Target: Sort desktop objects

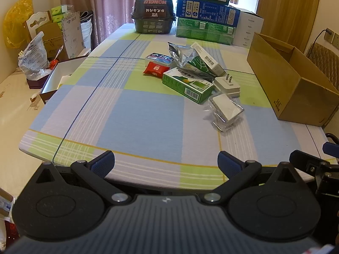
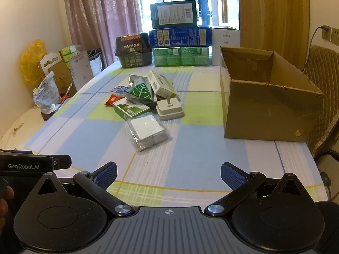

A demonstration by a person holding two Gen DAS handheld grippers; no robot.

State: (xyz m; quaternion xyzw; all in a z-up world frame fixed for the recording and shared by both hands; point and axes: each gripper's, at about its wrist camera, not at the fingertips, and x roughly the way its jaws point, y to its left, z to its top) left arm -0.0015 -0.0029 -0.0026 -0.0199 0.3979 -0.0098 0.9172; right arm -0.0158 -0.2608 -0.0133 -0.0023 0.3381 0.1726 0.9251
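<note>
— Where can you pass?
— The near tabletop (image 1: 131, 114) is free in front of you.
— And what blocks you?
— The small pile of packets (image 2: 146, 103) at the middle, the open cardboard box (image 2: 264, 110) at its right, stacked boxes (image 2: 180, 42) behind.

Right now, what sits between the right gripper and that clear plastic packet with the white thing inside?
Only bare checked tablecloth lies between the open right gripper and the clear packet. The right wrist view shows it best.
</note>
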